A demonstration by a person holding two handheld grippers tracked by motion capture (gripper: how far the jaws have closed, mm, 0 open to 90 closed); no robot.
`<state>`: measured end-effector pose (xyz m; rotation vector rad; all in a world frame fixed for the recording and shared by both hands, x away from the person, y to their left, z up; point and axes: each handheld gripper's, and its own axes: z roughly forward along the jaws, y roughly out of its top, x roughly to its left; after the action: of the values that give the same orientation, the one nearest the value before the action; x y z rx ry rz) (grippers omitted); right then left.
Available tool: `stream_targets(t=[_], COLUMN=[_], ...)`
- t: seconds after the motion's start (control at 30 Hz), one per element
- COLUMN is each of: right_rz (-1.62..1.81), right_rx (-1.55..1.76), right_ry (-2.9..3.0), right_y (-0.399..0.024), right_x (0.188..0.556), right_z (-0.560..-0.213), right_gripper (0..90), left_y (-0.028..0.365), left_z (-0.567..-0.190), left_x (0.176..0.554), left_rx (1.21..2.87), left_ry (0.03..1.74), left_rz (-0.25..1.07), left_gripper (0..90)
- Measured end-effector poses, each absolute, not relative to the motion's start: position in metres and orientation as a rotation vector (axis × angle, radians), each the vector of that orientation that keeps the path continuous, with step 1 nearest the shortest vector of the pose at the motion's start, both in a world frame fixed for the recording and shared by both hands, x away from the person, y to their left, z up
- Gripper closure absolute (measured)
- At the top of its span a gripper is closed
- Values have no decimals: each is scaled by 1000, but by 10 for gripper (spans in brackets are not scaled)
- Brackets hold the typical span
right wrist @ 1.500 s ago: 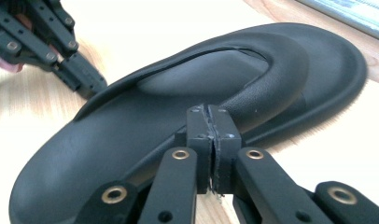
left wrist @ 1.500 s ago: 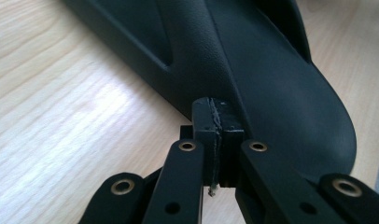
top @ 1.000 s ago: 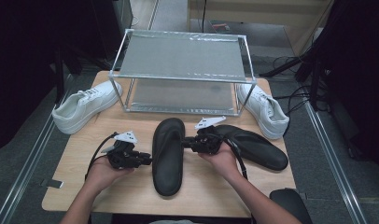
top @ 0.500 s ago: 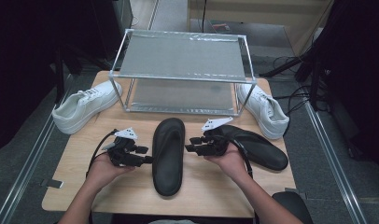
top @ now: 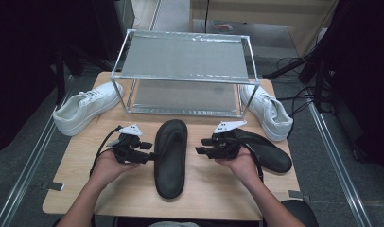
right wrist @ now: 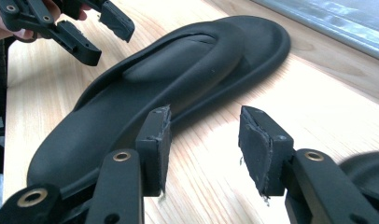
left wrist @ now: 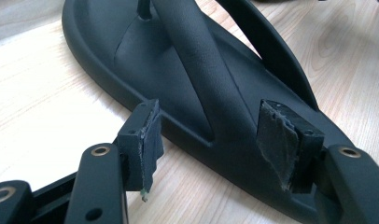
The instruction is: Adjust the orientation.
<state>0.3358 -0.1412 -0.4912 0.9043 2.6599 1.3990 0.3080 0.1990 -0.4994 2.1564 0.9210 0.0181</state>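
Both grippers just let go of the black flip-flop [top: 170,158], lying flat at the centre of the table [top: 218,191], toe toward the wire rack [top: 185,75].

Left gripper [top: 147,156]: its jaws have just been opening and now stand wide. The sandal's edge sits between the pads, no contact.

Right gripper [top: 202,150]: its jaws have just been opening too, about half-wide, nothing between them, off to the right of the sandal.

Second flip-flop [top: 266,151] lies at right centre of the high view, partly under my right hand [top: 240,163]. White sneakers flank the rack at left [top: 86,109] and right [top: 268,111].

Next I'd probably go for the second one. Clear both jaws sideways first so the strap doesn't snag, then grip the sole edge, not the strap.
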Motion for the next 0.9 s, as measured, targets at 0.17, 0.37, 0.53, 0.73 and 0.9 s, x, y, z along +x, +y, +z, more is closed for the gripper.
stream_targets(t=[0.17,0.37,0.53,0.73,0.9], right_rz=[1389,1374,1374,1385,1379], right_rx=[921,943,978,1026,1069], right_ry=[2641,2614,2574,2522,2470], right_y=[-151,-165,-179,-203,-225], right_x=[335,331,328,322,320], right_z=[-490,-487,-484,-479,-476], right_gripper=[550,549,549,576,599], left_y=[195,189,185,180,178], left_z=[-498,-496,-494,-493,-493], left_x=[312,320,325,330,333], left_rx=[2141,2165,2156,2175,2172], left_ry=[910,901,891,873,870], left_rz=[20,3,1,5,7], left_gripper=[408,412,416,415,415])
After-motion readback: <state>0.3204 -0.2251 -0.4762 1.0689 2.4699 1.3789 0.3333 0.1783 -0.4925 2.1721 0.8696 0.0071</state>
